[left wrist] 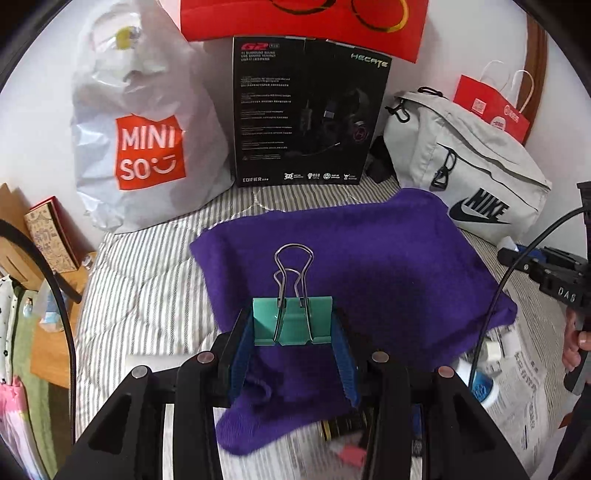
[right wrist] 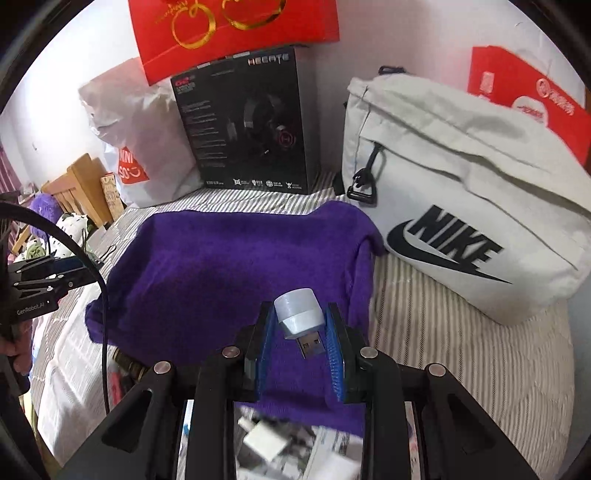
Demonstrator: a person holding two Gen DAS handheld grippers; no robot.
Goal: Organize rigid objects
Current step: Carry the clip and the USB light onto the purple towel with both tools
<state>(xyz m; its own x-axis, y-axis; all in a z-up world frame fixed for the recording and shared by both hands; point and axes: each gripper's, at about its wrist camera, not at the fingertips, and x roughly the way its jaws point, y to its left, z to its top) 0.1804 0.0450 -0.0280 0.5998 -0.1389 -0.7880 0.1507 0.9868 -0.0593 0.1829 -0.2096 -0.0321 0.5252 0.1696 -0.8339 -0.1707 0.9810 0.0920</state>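
Note:
My left gripper (left wrist: 293, 326) is shut on a teal binder clip (left wrist: 291, 323) with silver wire handles standing up, held above a purple cloth (left wrist: 351, 266) on the striped bed. My right gripper (right wrist: 300, 323) is shut on a small white USB light (right wrist: 300, 317), plug pointing toward the camera, also above the purple cloth (right wrist: 229, 266). The right gripper also shows in the left wrist view (left wrist: 546, 273) at the right edge, and the left gripper shows in the right wrist view (right wrist: 44, 277) at the left edge.
Against the wall stand a white Miniso bag (left wrist: 144, 140), a black headset box (left wrist: 306, 114), a grey Nike bag (right wrist: 461, 206) and red paper bags (left wrist: 303, 22). Newspaper (left wrist: 524, 384) with small items, including a white charger (right wrist: 264, 439), lies near the bed's front.

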